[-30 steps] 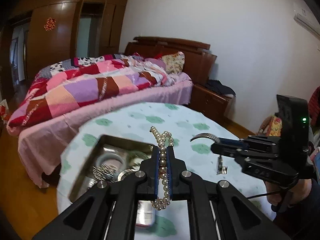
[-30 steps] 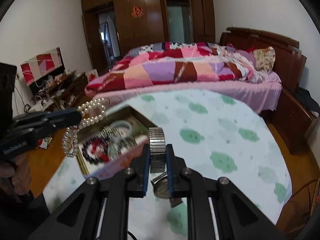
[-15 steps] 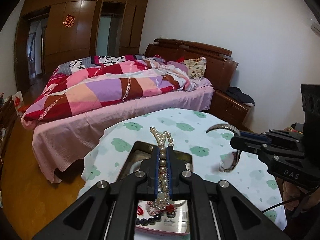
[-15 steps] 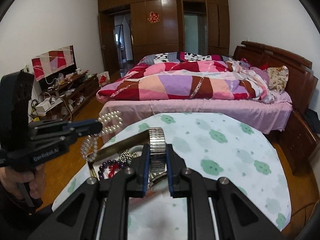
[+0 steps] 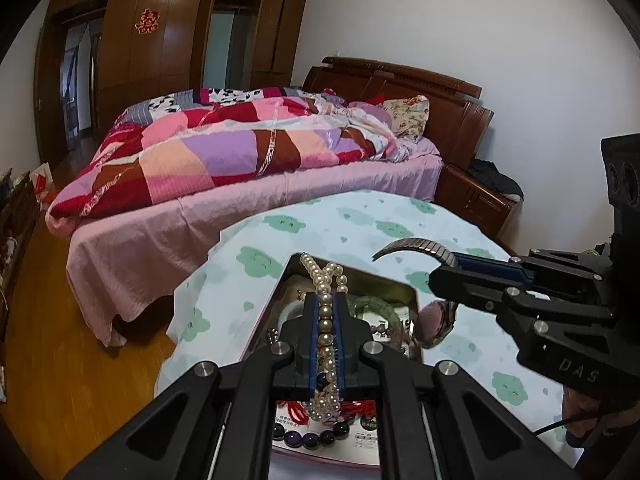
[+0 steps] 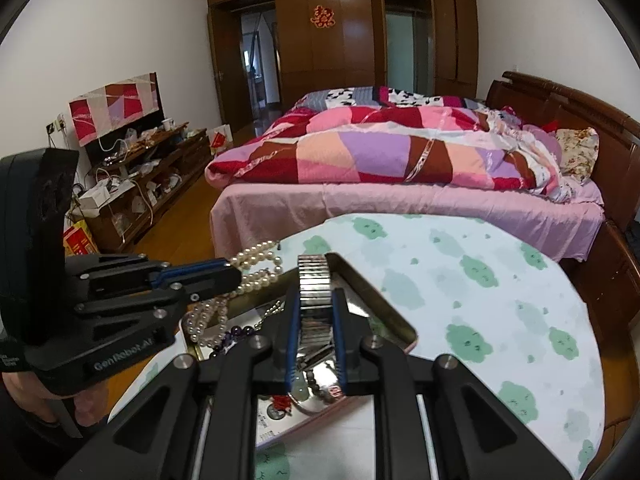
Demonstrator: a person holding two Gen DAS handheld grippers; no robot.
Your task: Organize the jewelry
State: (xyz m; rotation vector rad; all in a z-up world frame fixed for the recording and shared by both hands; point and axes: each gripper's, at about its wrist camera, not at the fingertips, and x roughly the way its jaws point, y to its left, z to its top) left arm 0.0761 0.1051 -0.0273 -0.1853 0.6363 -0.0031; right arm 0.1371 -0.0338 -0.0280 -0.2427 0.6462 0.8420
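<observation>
Both tongs loaded above tin (image 5: 414,300) rim.

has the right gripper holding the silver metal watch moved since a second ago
Yes. The right gripper with the silver metal watch has come in over the metal tin; it hung over bare tablecloth before.
</observation>
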